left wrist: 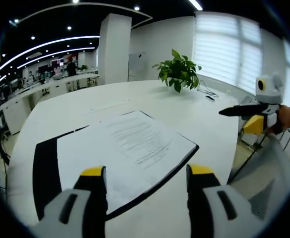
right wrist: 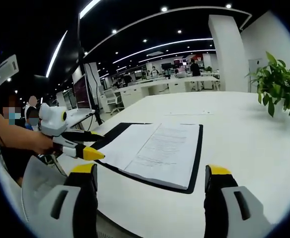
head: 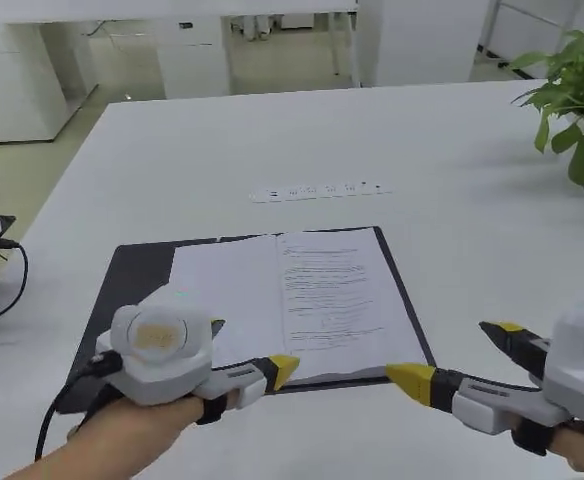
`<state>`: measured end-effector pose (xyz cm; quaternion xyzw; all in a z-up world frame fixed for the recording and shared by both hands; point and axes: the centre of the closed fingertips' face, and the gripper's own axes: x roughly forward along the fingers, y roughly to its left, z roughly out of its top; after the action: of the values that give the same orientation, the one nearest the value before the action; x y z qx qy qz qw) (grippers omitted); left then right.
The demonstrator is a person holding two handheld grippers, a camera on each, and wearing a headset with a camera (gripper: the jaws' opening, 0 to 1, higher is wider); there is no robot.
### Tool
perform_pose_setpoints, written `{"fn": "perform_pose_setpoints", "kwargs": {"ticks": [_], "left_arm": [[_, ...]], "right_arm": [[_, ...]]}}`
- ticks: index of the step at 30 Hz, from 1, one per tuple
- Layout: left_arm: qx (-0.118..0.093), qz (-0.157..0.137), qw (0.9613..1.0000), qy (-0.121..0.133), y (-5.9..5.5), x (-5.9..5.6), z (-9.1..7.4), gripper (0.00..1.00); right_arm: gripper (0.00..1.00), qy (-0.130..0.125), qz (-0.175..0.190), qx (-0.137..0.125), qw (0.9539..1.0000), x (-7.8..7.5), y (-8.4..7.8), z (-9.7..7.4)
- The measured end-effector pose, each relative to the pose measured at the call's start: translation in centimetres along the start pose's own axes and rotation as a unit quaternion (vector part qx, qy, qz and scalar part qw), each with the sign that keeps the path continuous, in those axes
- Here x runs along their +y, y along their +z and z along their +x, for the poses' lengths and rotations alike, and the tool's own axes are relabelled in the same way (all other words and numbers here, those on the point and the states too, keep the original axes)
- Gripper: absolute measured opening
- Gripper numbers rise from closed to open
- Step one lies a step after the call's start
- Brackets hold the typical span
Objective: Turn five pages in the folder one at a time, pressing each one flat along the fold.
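Note:
A black folder (head: 132, 280) lies open on the white table, its white pages (head: 322, 290) flat, with printed text on the right-hand sheet. My left gripper (head: 252, 350) hovers open at the folder's near edge, just left of the fold, holding nothing. My right gripper (head: 457, 353) stands open off the folder's near right corner, also holding nothing. In the left gripper view the jaws (left wrist: 146, 171) frame the folder (left wrist: 45, 163) and pages (left wrist: 130, 139), with the right gripper (left wrist: 256, 111) beyond. The right gripper view has open jaws (right wrist: 150, 169), the pages (right wrist: 160, 148) and the left gripper (right wrist: 80, 144).
A white power strip (head: 317, 190) lies beyond the folder. A potted green plant (head: 572, 100) stands at the far right of the table. A black cable (head: 2, 290) hangs off the left side. Desks and office chairs fill the room behind.

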<state>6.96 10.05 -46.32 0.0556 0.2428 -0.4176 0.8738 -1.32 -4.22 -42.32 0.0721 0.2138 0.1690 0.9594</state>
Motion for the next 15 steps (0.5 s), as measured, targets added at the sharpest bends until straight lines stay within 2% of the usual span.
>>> {"fn": "perform_pose_setpoints", "kwargs": {"ticks": [7, 11, 15], "left_arm": [[-0.004, 0.008, 0.9994, -0.034, 0.7, -3.5, 5.5, 0.62], [0.002, 0.017, 0.9989, -0.044, 0.2, -5.2, 8.3, 0.6], [0.008, 0.017, 0.9987, -0.047, -0.5, -6.2, 10.5, 0.6]], "right_arm": [[0.84, 0.001, 0.018, -0.002, 0.9998, -0.6, -0.3, 0.6], [0.82, 0.001, 0.03, 0.0, 0.9995, -1.2, -0.5, 0.8], [0.81, -0.003, 0.039, 0.001, 0.9992, -1.9, -0.8, 0.9]]}}
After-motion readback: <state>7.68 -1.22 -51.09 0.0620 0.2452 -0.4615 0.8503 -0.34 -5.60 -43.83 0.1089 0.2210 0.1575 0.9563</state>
